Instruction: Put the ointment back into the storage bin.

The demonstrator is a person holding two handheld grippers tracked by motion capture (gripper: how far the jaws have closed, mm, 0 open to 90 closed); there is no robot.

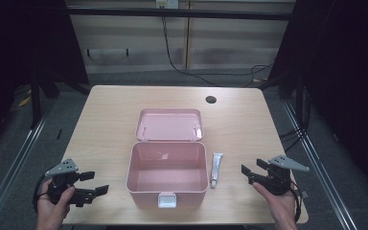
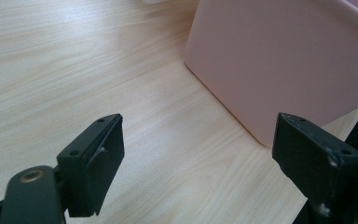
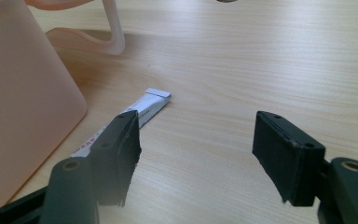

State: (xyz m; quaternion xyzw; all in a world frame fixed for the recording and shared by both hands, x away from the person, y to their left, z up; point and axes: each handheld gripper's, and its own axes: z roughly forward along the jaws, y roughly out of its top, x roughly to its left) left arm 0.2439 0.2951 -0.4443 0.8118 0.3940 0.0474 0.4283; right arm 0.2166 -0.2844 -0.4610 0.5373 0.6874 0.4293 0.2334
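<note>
A pink plastic box [image 1: 167, 173] stands in the middle of the wooden table [image 1: 105, 120], empty inside, its lid [image 1: 169, 124] lying open behind it. A white tube [image 1: 216, 169] lies flat just right of the box. My left gripper [image 1: 96, 182] hovers open near the table's front left corner, left of the box, with nothing between its jaws. My right gripper [image 1: 247, 173] is open at the front right, a little right of the tube. In the right gripper view the tube [image 3: 142, 112] lies ahead of the left jaw beside the box wall [image 3: 23, 93].
A round cable hole [image 1: 211, 99] sits in the table's far right part. Bare tabletop lies on both sides of the box. Black curtains and cables surround the table on a grey floor.
</note>
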